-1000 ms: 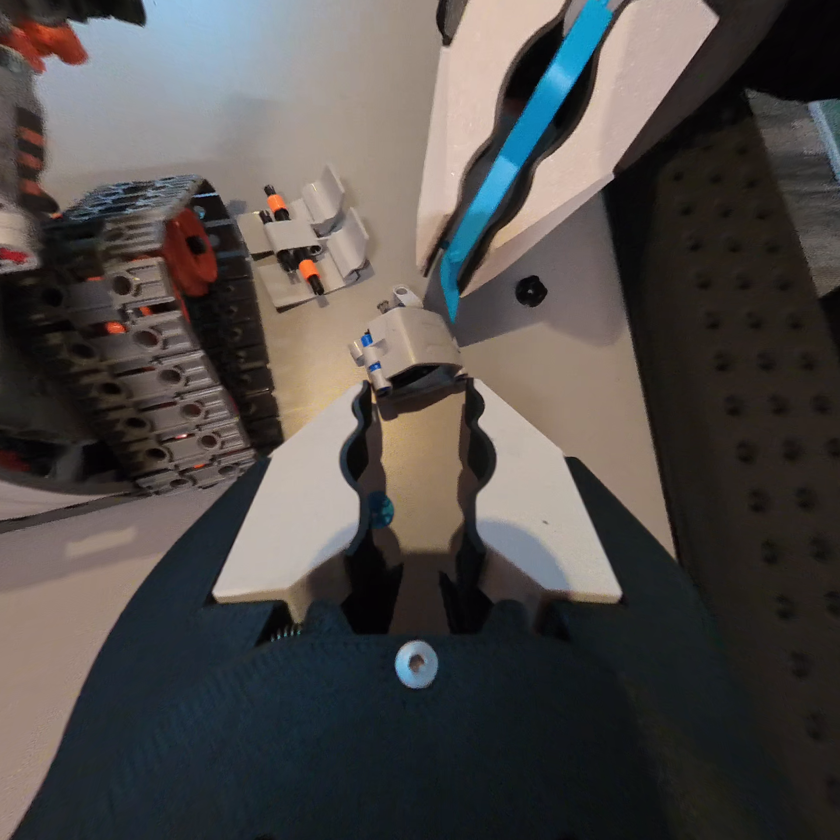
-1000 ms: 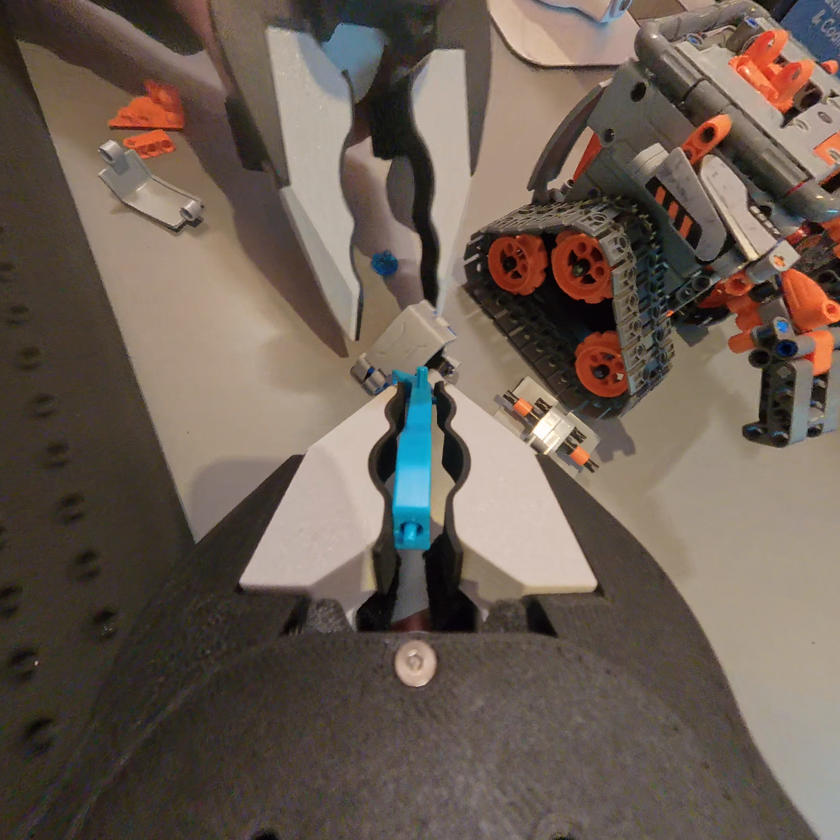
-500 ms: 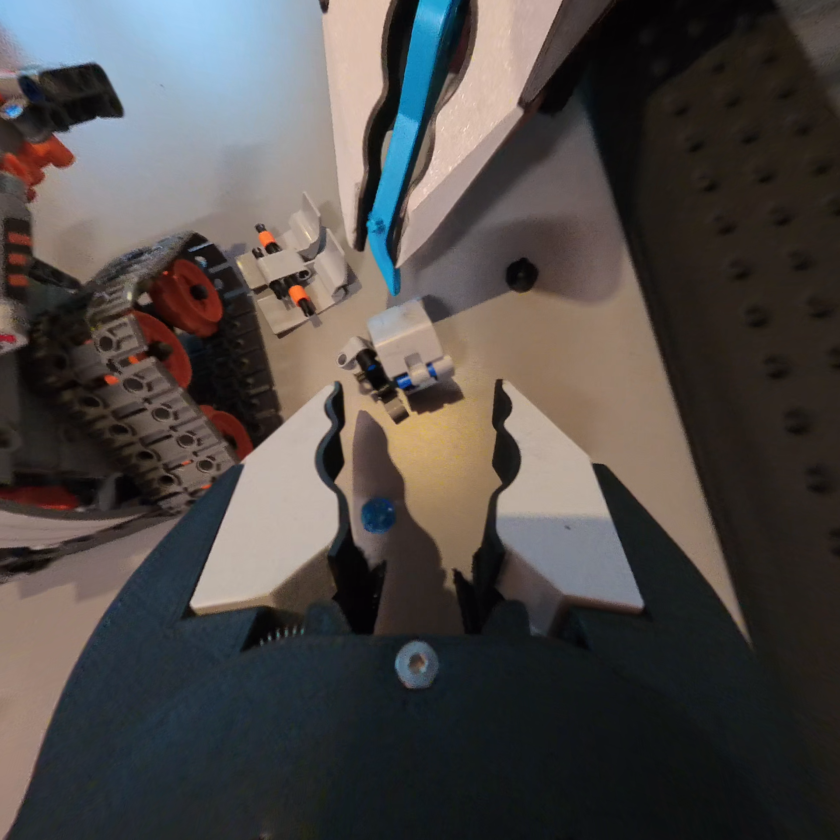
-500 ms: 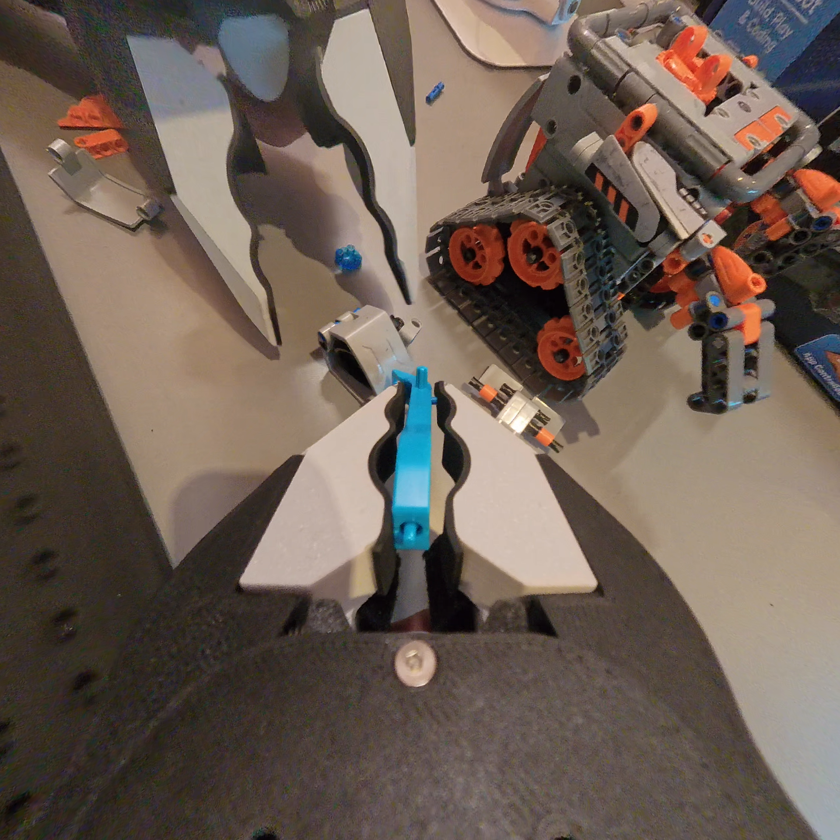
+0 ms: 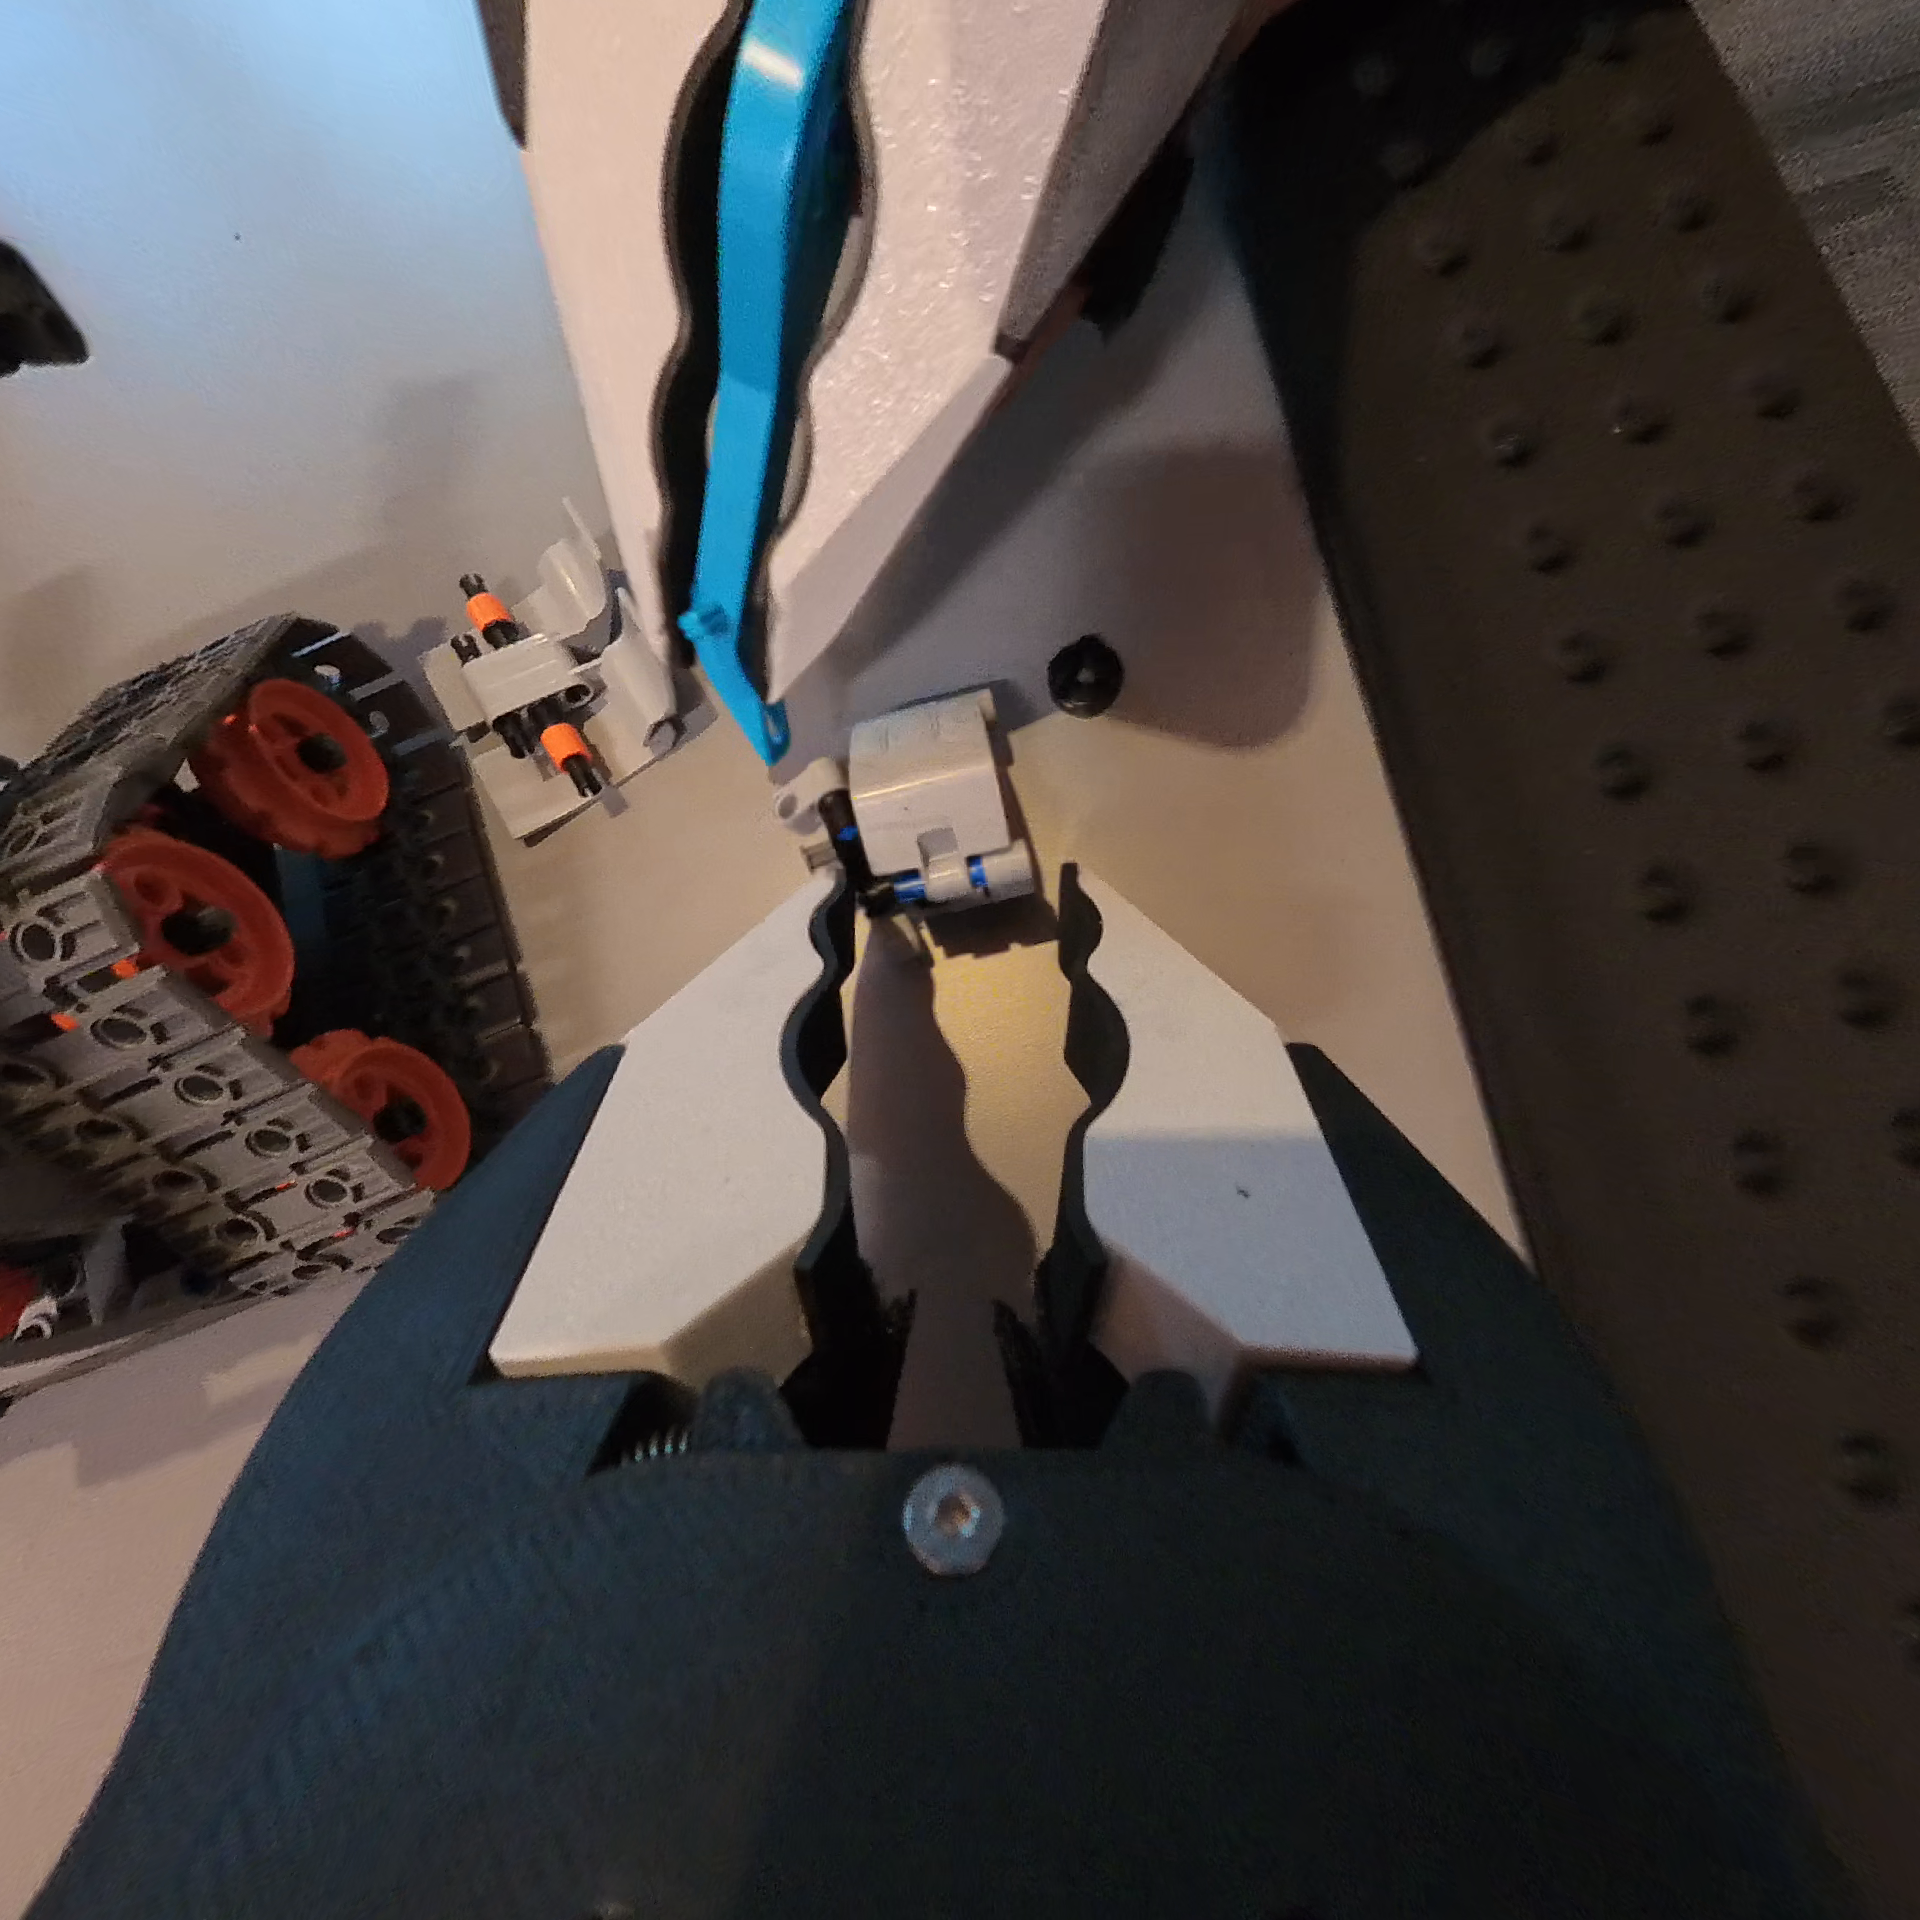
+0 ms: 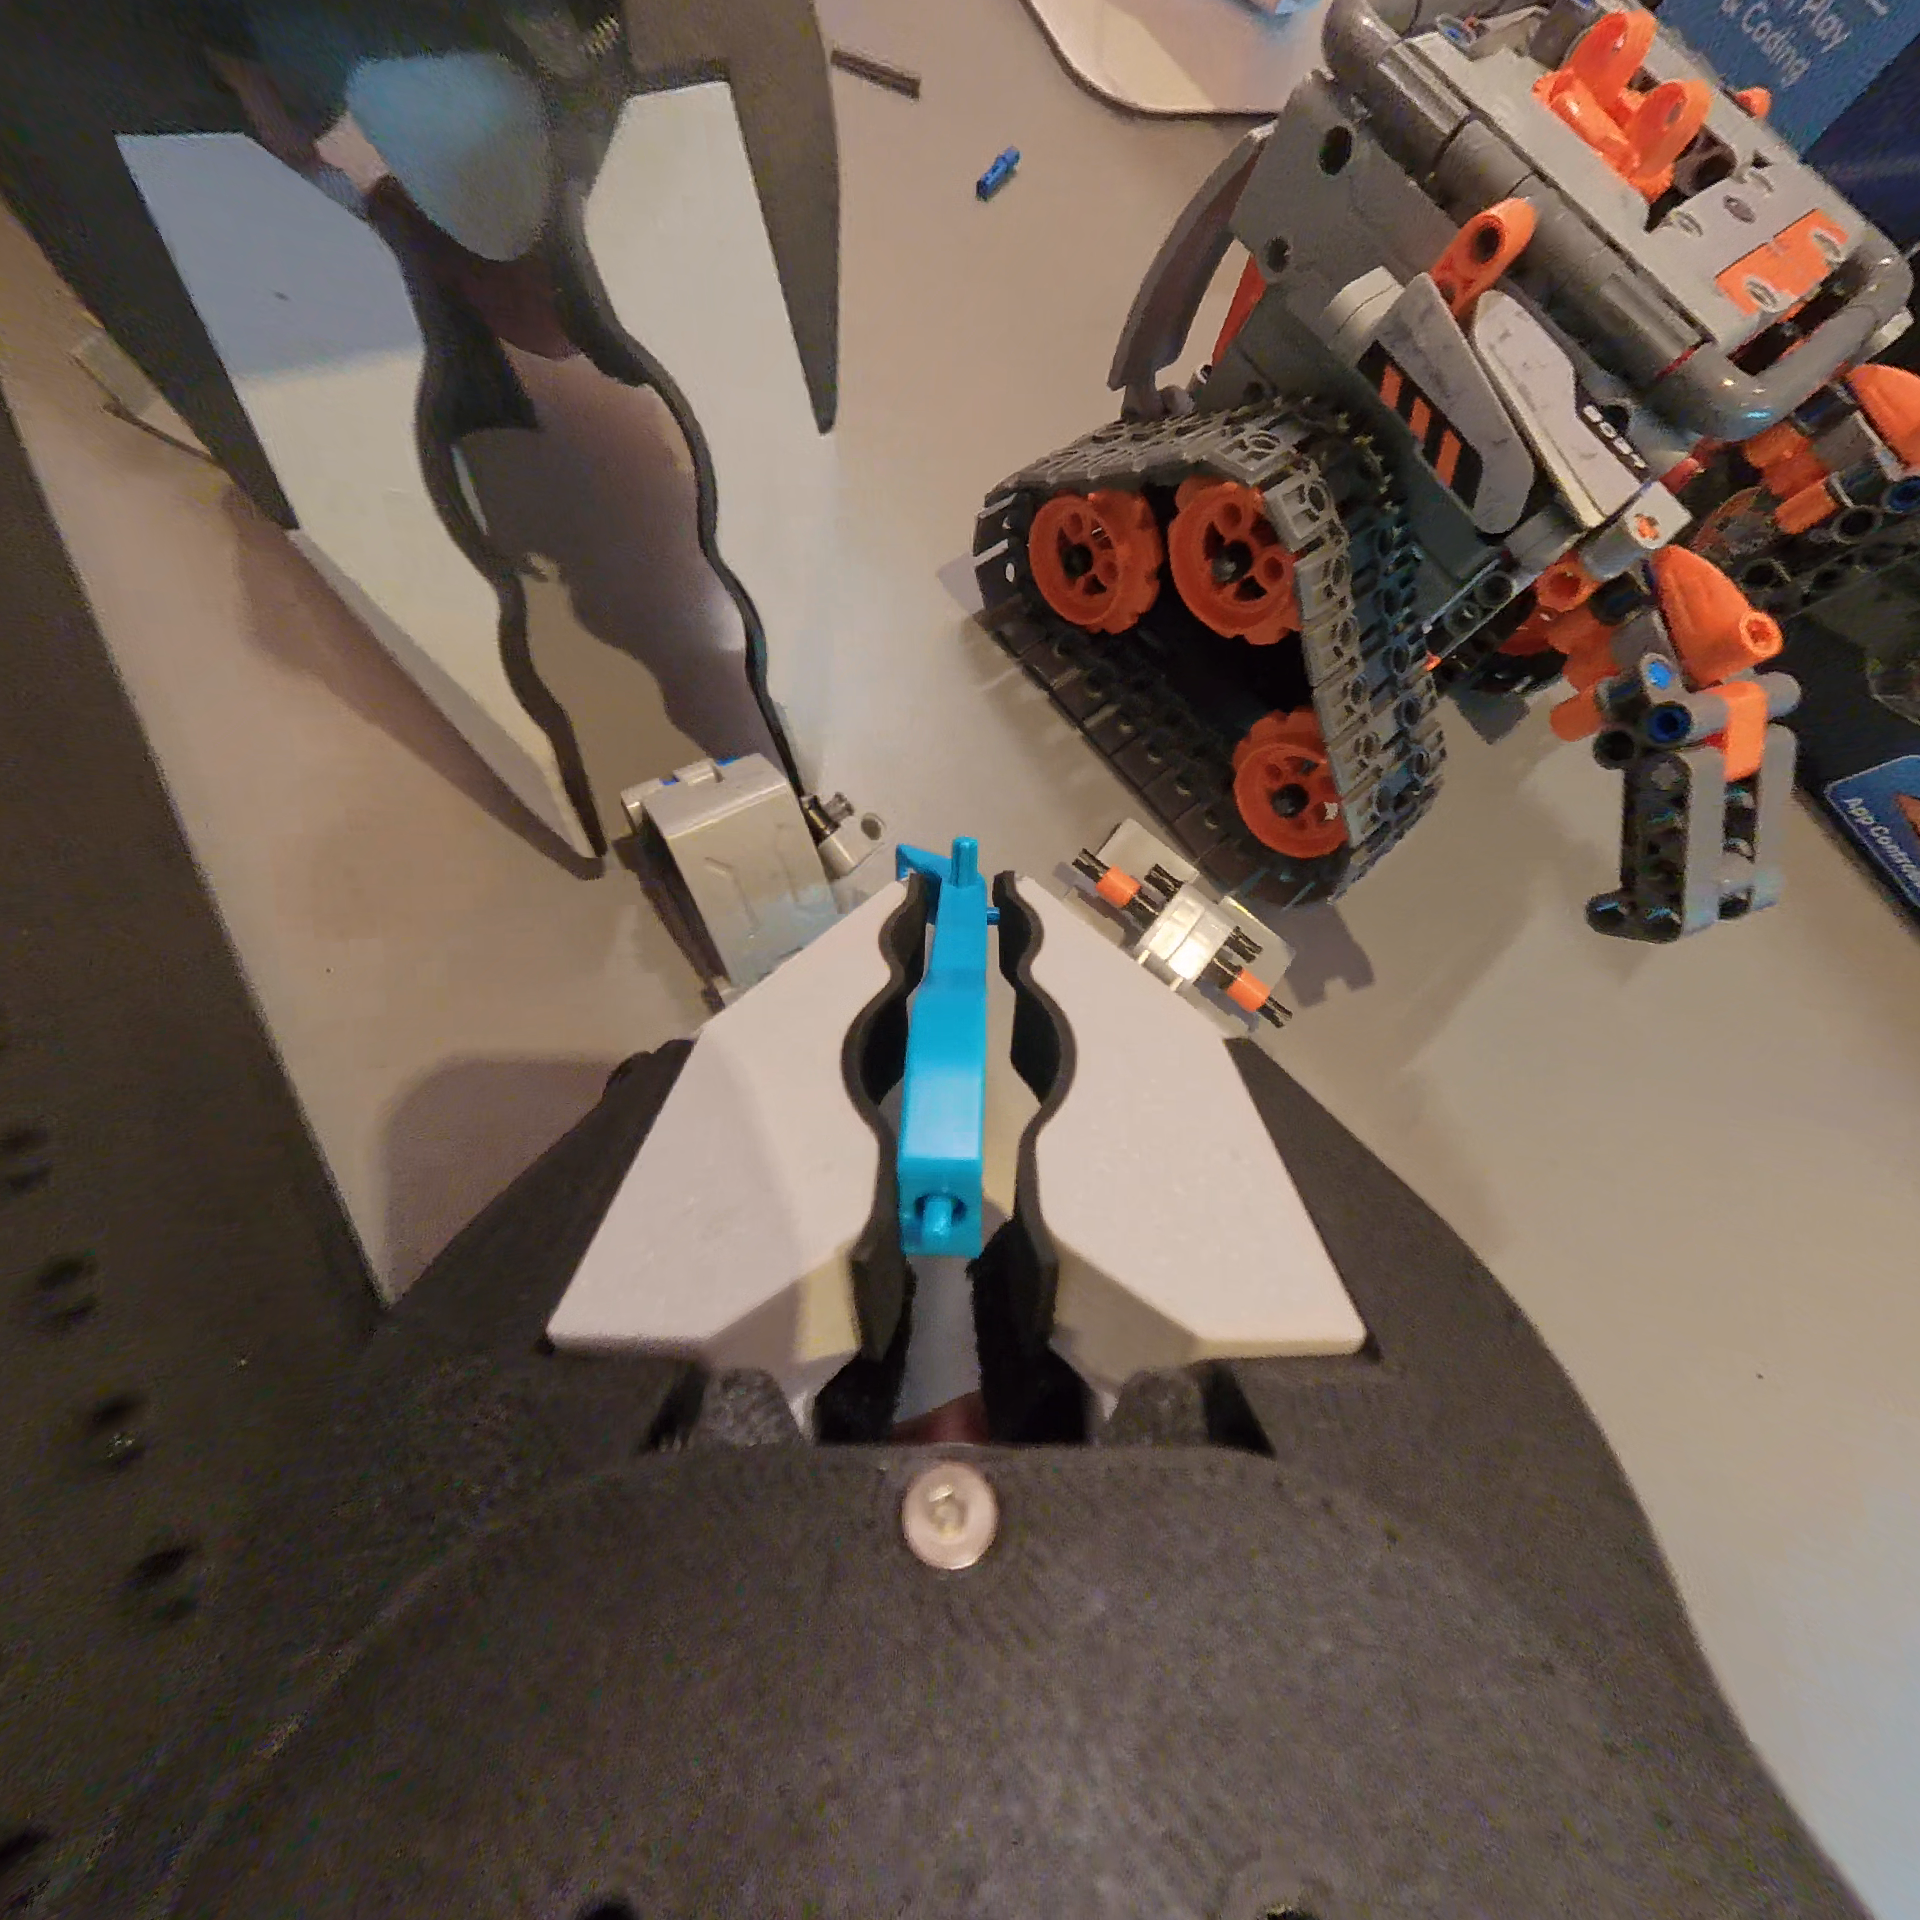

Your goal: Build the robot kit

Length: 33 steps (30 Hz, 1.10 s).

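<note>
My left gripper [image 5: 956,894] is open, low over the table, its tips at the near end of a small grey brick assembly with blue and black pins [image 5: 935,810]. In the right wrist view the left gripper's fingers [image 6: 416,468] stand on either side of that assembly [image 6: 727,852], which lies on the table. My right gripper [image 6: 956,888] is shut on a flat blue brick-separator tool [image 6: 940,1049], whose tip pokes out just right of the assembly. In the left wrist view the tool [image 5: 758,416] points down at the assembly's far left corner.
A grey and orange tracked brick robot [image 6: 1351,499] stands at the right, also seen in the left wrist view [image 5: 239,987]. A grey piece with orange pins [image 6: 1184,925] lies beside its track. A small black part [image 5: 1084,670], a loose blue pin [image 6: 997,171] and a dark perforated mat [image 5: 1662,831] are nearby.
The left gripper let the grey assembly go onto the table, opened wide, then came back up to it with narrower jaws. The right gripper with the blue tool moved closer.
</note>
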Motion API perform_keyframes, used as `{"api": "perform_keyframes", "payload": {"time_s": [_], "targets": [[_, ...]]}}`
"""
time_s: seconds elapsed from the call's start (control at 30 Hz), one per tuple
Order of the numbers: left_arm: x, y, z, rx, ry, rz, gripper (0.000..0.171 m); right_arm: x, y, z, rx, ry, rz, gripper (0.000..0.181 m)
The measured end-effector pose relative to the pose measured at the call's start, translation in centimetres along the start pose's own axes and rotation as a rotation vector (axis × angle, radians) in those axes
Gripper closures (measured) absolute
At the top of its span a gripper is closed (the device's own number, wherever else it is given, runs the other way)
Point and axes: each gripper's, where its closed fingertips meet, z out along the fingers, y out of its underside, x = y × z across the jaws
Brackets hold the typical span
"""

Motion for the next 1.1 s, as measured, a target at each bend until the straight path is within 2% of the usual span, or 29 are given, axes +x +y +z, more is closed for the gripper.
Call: {"api": "perform_keyframes", "payload": {"time_s": [0.17,0.33,0.5,0.57,0.6,0.8,0.97,1.1], "targets": [[-0.6,0.1,-0.6,-0.006,-0.033,0.001,0.124,0.5,-0.3,-1.8,0.029,0.018,0.023,0.170],[-0.2,-1.6,-0.6,0.008,-0.038,-0.013,0.113,-0.5,0.3,-3.2,0.016,0.003,0.044,0.170],[-0.6,-1.4,0.9,-0.081,-0.103,-0.009,0.123,-2.0,1.5,-2.6,-0.005,-0.023,0.071,0.170],[-0.4,-1.1,1.3,-0.098,-0.100,-0.024,0.133,-2.5,1.8,-2.2,-0.007,-0.033,0.079,0.170],[-0.4,-1.1,1.4,-0.092,-0.106,-0.032,0.138,-2.7,2.0,-2.0,-0.013,-0.036,0.077,0.170],[-0.4,-1.0,1.2,-0.050,-0.107,-0.065,0.139,-3.1,1.3,-1.8,0.011,-0.037,0.043,0.170],[-0.3,-0.4,0.4,0.043,-0.034,-0.208,0.140,-3.6,1.2,-1.3,0.004,-0.052,0.026,0.171],[-0.1,-0.2,0.1,0.064,-0.023,-0.209,0.140,-3.9,0.9,-0.9,-0.001,-0.066,0.010,0.171]]}}
